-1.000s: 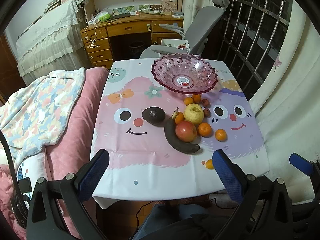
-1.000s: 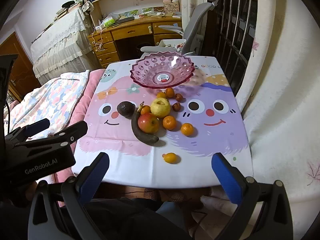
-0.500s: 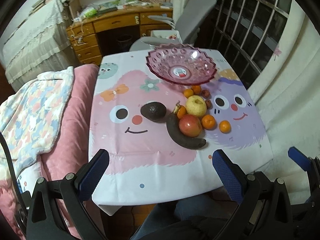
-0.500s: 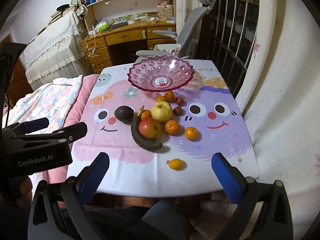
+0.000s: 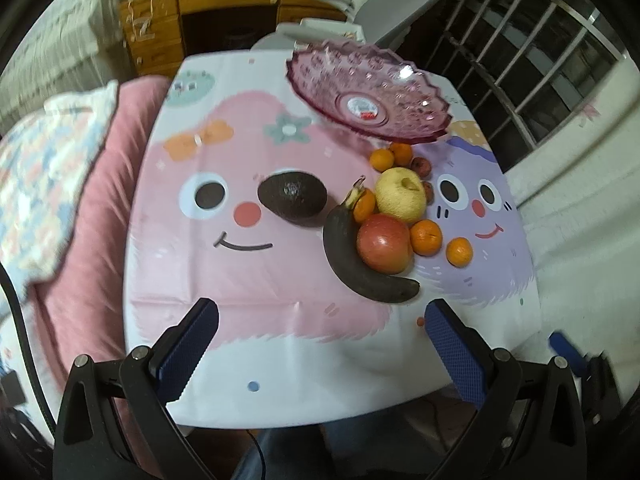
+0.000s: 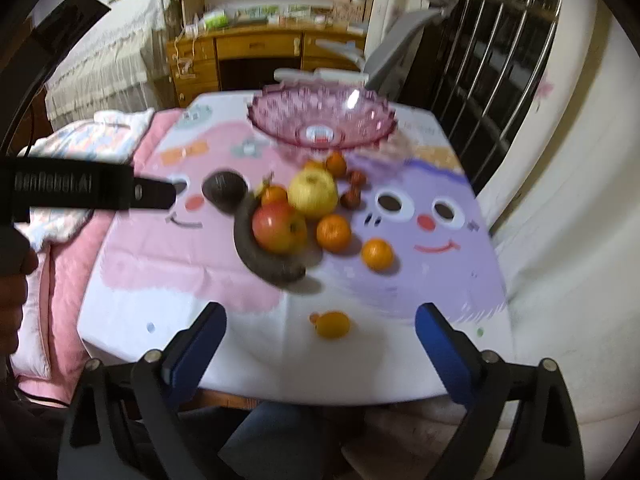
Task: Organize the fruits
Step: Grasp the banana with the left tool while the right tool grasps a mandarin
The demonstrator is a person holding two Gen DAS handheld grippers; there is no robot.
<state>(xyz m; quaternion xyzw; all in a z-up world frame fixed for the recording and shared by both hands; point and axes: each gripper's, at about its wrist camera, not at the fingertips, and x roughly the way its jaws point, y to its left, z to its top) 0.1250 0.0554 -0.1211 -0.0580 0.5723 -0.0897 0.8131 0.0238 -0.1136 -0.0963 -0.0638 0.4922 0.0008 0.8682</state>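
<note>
**Both claws spread wide over the fruit, nothing gripped**

The left gripper (image 5: 320, 330) hovers above the near edge of the table with the glossy cartoon-face cloth (image 5: 256, 304), its ribbed blue pads (image 5: 188, 344) spread wide and bare. The right gripper (image 6: 320, 334) hangs likewise agape, empty, with the small oval orange kumquat (image 6: 332, 324) lying alone between its pads.

The fruit cluster sits at mid-table. The curved blackened banana (image 5: 356, 264) cradles the round red apple (image 5: 384, 244); at the apple's 12 o'clock rests the dimpled yellow apple (image 5: 400, 196), at its 3 o'clock two smooth tangerines (image 5: 426, 237). The pebbly dark avocado (image 5: 292, 198) lies apart at 10 o'clock. Farther off at 12 stands the scalloped, studded pink glass bowl (image 5: 320, 84), holding no fruit.
</note>
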